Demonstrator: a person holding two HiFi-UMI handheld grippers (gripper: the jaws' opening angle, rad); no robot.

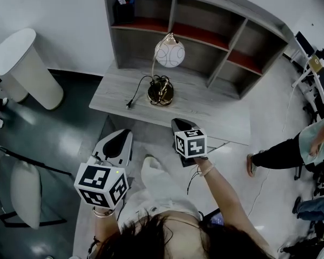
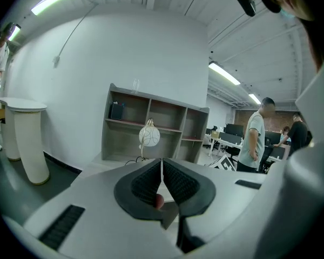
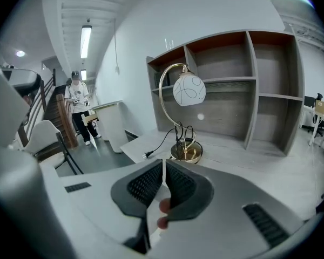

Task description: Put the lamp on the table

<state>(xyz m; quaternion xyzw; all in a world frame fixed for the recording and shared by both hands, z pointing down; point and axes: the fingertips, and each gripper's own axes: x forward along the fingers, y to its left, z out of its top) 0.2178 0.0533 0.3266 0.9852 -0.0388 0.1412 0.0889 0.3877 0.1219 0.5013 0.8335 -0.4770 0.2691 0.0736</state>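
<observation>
Office room; grey table (image 1: 216, 115) backed by a shelf unit (image 1: 205, 53). Nearest, the left hand-held gripper (image 1: 120, 139) and right hand-held gripper (image 1: 180, 125) are held short of the table edge, both with jaws closed on nothing. The lamp (image 1: 169, 54) is seen upright on the table, straight ahead, nearer the right one. No legible writing is found.

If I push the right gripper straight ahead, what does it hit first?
Probably the lamp, at its gold base on the table, slightly right of the line of the right gripper; depth is unclear, so it might pass beside.
</observation>
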